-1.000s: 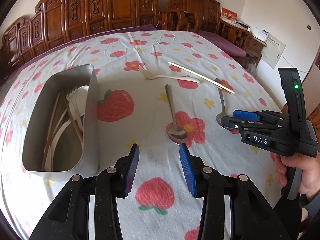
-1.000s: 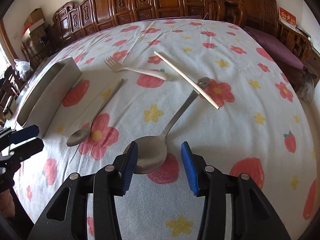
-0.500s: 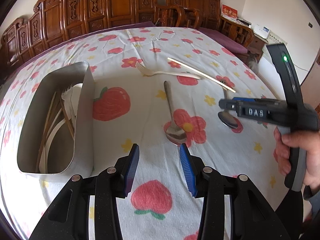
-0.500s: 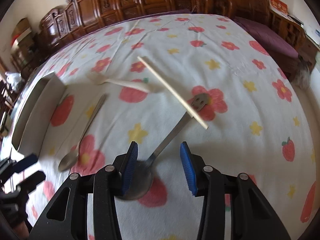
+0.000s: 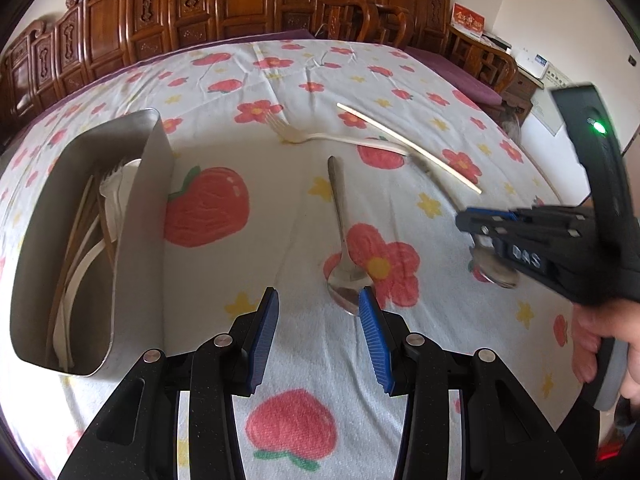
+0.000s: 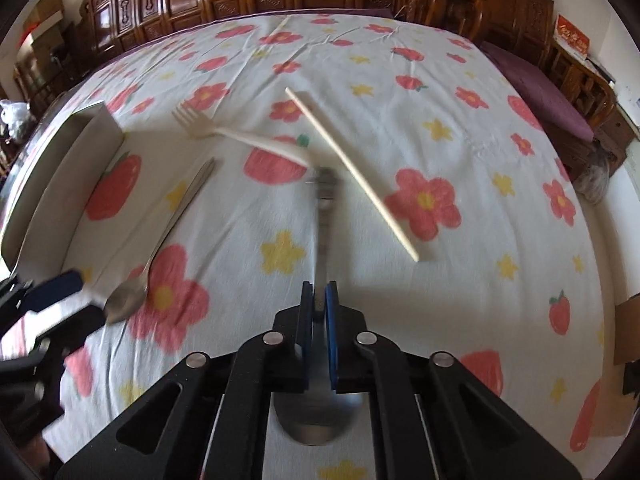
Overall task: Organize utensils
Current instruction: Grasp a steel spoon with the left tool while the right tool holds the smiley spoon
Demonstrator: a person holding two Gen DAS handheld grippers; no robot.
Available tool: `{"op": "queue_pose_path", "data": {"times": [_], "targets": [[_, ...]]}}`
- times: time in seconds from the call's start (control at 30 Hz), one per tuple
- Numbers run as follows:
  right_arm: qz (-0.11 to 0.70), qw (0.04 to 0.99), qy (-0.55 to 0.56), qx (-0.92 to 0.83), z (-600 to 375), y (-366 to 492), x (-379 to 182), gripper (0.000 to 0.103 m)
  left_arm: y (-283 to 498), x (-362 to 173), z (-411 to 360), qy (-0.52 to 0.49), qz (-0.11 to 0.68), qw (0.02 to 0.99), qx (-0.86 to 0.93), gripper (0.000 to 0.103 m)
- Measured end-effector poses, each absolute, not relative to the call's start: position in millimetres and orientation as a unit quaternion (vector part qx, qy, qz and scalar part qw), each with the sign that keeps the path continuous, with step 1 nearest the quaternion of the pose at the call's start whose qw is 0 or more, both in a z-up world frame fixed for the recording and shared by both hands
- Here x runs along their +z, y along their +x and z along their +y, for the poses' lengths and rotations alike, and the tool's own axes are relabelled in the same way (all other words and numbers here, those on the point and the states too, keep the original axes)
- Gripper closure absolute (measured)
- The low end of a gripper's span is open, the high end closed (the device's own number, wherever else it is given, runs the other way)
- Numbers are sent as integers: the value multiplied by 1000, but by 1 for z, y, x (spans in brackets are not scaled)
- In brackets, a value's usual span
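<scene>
Between the right gripper's [image 6: 319,300] fingers: spoon [image 6: 325,216] neck, freshly clamped, handle pointing away, bowl under the gripper body. Left gripper [image 5: 316,320] fingers apart, empty, second spoon's [image 5: 345,276] bowl just ahead of its right finger, flat on the table [image 5: 280,208].

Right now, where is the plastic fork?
In the right wrist view the fork lies on the tablecloth left of centre, between the metal tray and the chopstick, beyond the loose spoon.
</scene>
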State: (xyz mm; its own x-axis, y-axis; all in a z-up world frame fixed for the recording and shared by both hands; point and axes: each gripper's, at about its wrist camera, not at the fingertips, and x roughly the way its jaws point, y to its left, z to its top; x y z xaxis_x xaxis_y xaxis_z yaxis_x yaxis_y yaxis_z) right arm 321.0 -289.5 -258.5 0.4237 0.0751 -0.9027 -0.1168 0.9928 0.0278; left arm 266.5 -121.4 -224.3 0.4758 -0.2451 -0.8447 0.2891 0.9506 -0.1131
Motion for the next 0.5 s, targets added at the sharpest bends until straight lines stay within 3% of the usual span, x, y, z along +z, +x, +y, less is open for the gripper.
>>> {"op": "queue_pose_path", "data": {"times": [0.3, 0.5], "targets": [[521, 850, -21, 70, -296, 298, -258, 96, 278, -233, -131, -8, 510, 845, -161, 63], [516, 853, -27, 72, -296, 295, -258, 96, 279, -237, -141, 0, 515, 843, -156, 76]]}}
